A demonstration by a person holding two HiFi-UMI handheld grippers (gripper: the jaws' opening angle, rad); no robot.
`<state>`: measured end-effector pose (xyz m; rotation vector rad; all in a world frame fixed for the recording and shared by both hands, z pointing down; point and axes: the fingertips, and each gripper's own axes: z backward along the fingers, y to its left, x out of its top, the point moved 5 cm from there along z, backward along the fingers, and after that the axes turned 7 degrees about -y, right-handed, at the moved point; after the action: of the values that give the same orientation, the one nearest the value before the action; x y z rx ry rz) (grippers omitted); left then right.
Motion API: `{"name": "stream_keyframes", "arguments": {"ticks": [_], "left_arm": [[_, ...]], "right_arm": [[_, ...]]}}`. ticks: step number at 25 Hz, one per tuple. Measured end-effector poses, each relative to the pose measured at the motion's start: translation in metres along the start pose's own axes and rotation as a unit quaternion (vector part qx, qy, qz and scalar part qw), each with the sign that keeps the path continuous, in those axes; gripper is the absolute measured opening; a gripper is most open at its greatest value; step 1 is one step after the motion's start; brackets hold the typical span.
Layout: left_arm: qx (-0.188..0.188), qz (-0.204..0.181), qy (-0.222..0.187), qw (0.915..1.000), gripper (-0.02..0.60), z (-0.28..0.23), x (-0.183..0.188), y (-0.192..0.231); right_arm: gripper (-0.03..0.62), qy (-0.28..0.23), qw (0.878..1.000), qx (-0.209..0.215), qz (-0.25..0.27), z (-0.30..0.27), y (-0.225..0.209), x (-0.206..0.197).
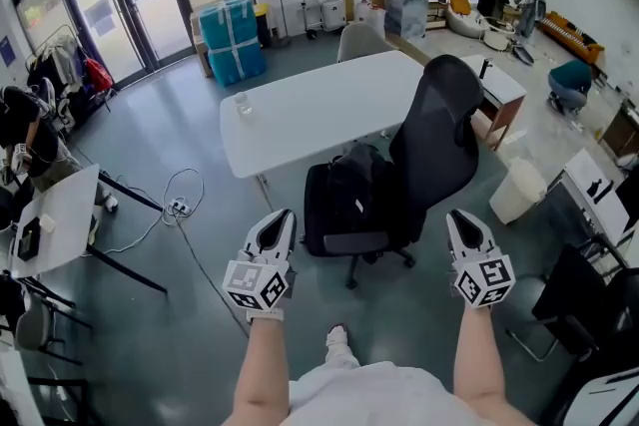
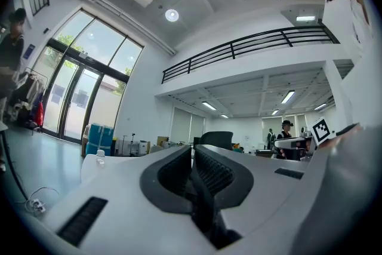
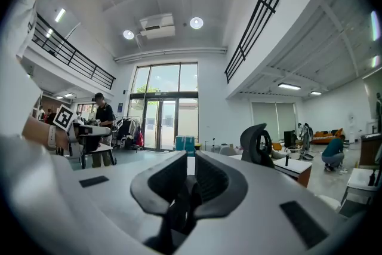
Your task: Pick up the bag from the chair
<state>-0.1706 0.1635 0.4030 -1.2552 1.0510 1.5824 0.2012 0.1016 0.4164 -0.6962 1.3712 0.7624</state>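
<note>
bag (image 1: 344,200) on chair (image 1: 434,150), head view only

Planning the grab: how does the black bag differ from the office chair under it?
The bag looks soft and slumped, the office chair rigid. The bag sits low on the seat; the office chair's backrest rises beyond it. Both are black.

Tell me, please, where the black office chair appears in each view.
Head view: the office chair is at centre right.
Left gripper view: only its dark back shows, low in the middle.
Right gripper view: it is right of the middle, in the lower half.
Shared landmark: the blue boxes.
</note>
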Motion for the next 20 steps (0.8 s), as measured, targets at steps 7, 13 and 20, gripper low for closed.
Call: {"name": "stream_keyframes", "arguments": {"ticks": [7,13,20], "left_arm": [[0.001,0.005,0.005,1.0,0.038,-0.044,-0.006,0.055],[-0.003,0.013,0.007,0.9999,0.038,-0.071,-0.01,0.095],[-0.013,0.027,0.008,0.9995,0.038,-0.098,-0.021,0.11]], "right_arm": [[0.097,0.006,1.0,-0.012,-0.014,-0.059,-0.01,-0.012],[0.101,0.013,1.0,-0.019,-0.014,-0.103,-0.01,-0.018],[0.102,0.026,0.999,-0.013,-0.015,-0.135,-0.013,-0.025]]}}
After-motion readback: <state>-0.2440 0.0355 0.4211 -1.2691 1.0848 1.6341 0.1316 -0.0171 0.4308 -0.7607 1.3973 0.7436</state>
